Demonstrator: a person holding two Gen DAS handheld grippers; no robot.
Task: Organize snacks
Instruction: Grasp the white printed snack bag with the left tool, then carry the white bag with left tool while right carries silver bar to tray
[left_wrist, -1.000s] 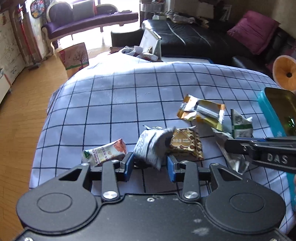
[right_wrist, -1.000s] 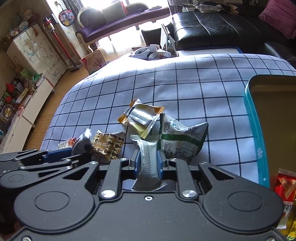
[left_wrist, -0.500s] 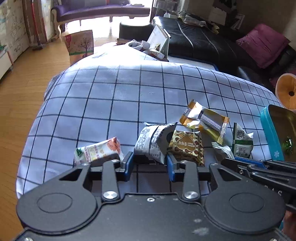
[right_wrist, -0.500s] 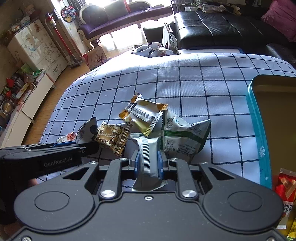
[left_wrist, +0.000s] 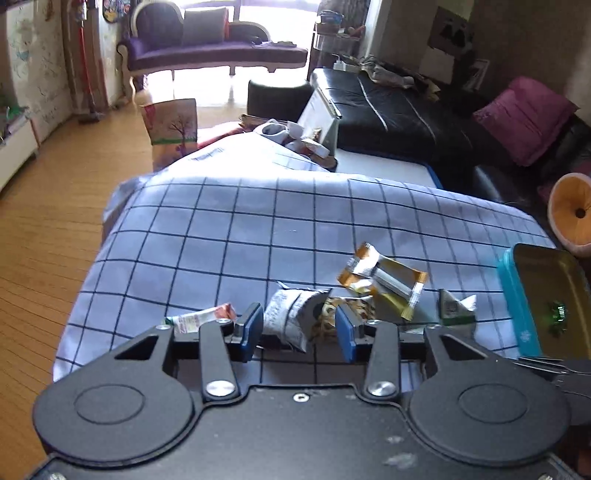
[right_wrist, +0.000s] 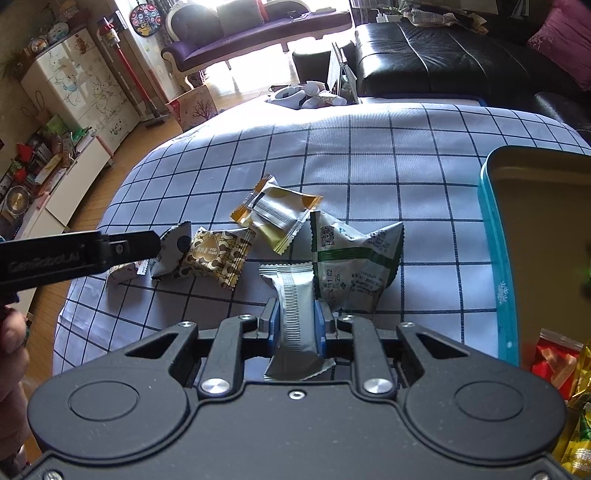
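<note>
Snack packets scattered on a blue checked cloth (right_wrist: 369, 155) over the surface, beside a teal-rimmed tin (right_wrist: 496, 280) at the right. Right gripper (right_wrist: 297, 321) clenched on a silver packet (right_wrist: 295, 314), pinched across its middle along the crimped back seam, tail end crumpled against the gripper body. Left gripper (left_wrist: 298, 330) released, jaws spread wide around a grey-and-white packet (left_wrist: 290, 317) but apparently not pressing on it. Close by: a brown patterned packet (right_wrist: 216, 254), a gold-and-silver packet (right_wrist: 275, 212), a white-and-green packet (right_wrist: 351, 258), and a small orange-and-white packet (left_wrist: 201, 317) at the far left. Likely very light, thin crinkly film, slippery and easily dented, contents probably brittle biscuit or cake. Best taken across the puffed middle or by a flat sealed end, with gentle pressure only. More wrapped snacks (right_wrist: 557, 362) visible at the tin's near edge, so the tin judged the likely destination.
</note>
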